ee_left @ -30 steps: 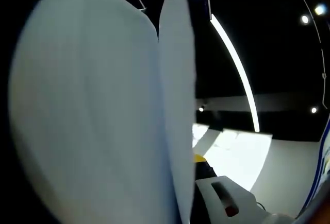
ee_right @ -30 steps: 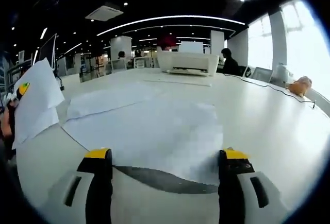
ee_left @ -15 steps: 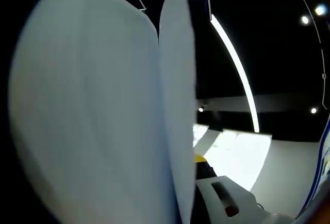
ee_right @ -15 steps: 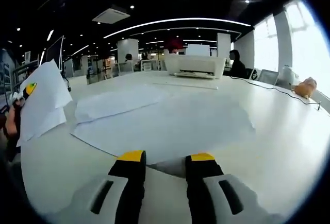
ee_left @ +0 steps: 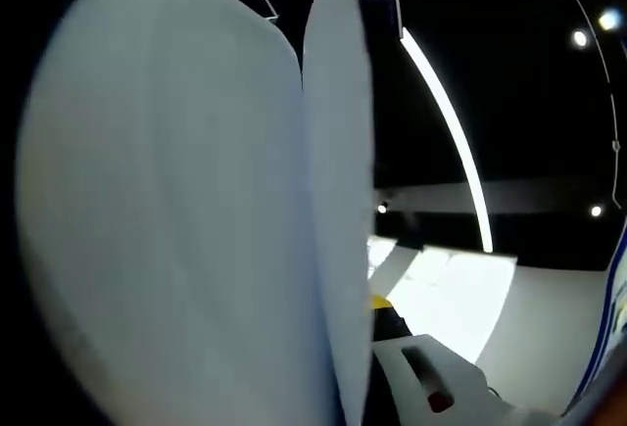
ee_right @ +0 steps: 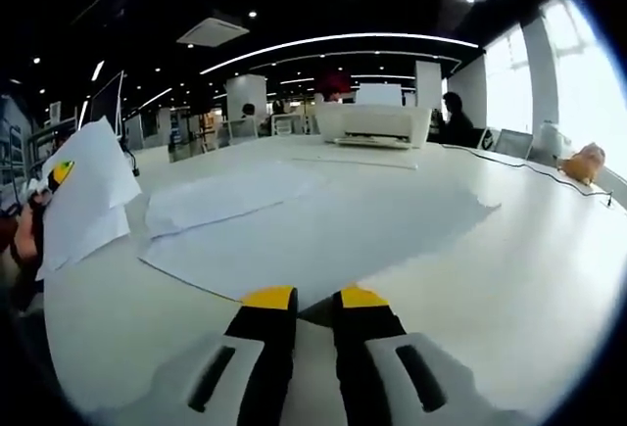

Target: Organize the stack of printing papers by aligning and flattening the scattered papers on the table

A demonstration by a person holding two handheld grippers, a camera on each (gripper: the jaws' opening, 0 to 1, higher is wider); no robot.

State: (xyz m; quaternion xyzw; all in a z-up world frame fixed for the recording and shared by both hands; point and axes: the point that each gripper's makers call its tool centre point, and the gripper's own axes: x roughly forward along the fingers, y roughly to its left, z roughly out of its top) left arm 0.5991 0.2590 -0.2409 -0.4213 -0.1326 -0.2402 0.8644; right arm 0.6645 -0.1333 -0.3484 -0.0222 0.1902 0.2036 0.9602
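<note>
In the left gripper view, white printing papers (ee_left: 176,211) stand upright close to the lens and hide most of the scene. My left gripper (ee_left: 355,305) is shut on them, and one yellow-tipped fingertip (ee_left: 380,301) shows beside the paper edge. The right gripper view has that same held bundle (ee_right: 86,201) raised at the far left. A large white sheet (ee_right: 333,225) lies flat on the table, with a second sheet (ee_right: 230,196) overlapping its far left. My right gripper (ee_right: 306,299) is shut on the large sheet's near edge, its jaws almost touching.
The white table (ee_right: 529,289) stretches wide to the right. A white printer (ee_right: 372,122) stands at the far edge with another sheet in front of it. A cable and an orange object (ee_right: 586,164) lie at the right. People sit behind the table.
My right gripper's jaws have closed from wide apart onto the near edge of the large sheet. The left gripper and its held papers have not moved.
</note>
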